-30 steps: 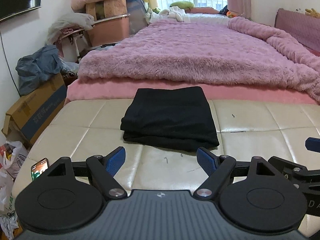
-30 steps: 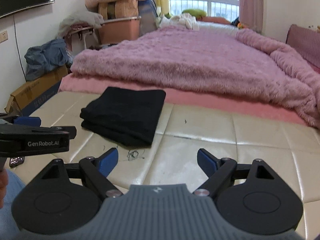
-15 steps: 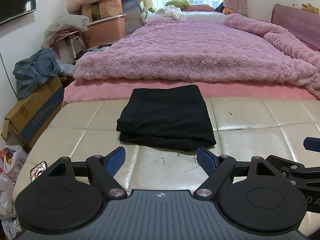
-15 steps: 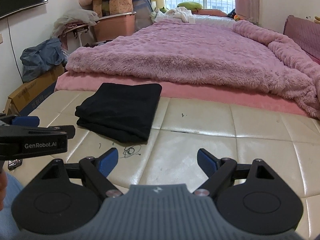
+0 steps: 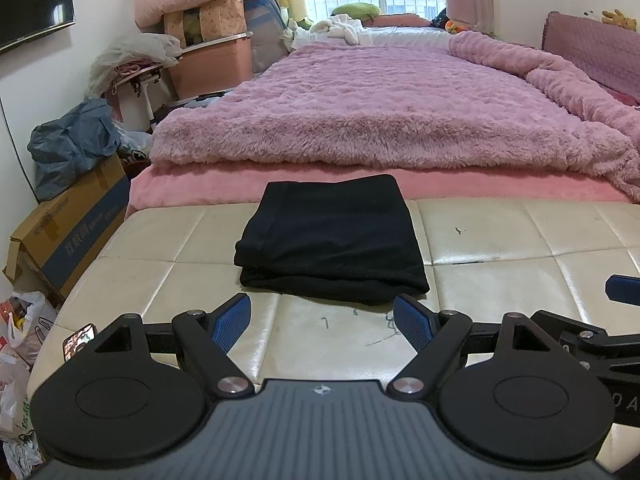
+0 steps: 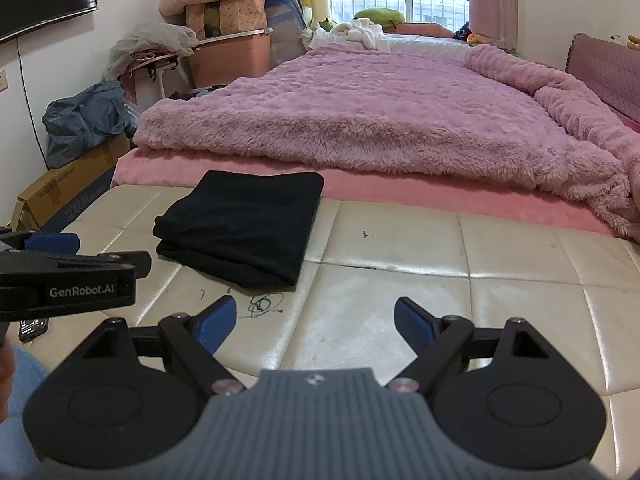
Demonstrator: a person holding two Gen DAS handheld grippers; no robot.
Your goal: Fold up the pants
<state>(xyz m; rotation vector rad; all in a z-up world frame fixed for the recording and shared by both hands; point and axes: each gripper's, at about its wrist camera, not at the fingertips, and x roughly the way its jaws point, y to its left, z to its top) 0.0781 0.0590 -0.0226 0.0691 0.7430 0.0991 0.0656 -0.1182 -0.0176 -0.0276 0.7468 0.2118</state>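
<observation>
The black pants (image 5: 332,240) lie folded into a neat rectangle on the cream tufted bench (image 5: 520,248), near its far edge by the bed. In the right wrist view the pants (image 6: 244,228) sit ahead and to the left. My left gripper (image 5: 322,320) is open and empty, just short of the pants' near edge. My right gripper (image 6: 316,322) is open and empty over bare bench, to the right of the pants. The left gripper's side shows at the left of the right wrist view (image 6: 72,276).
A bed with a fluffy pink blanket (image 5: 380,112) runs beyond the bench. A cardboard box (image 5: 68,236), bags and stacked bins (image 5: 208,60) crowd the left wall. A phone (image 5: 78,342) lies on the bench's near left corner. Pen scribbles (image 6: 264,304) mark the bench.
Both grippers have drawn back slightly and tilted, so the pants sit a little farther off. The pants have not moved. Both grippers stay open.
</observation>
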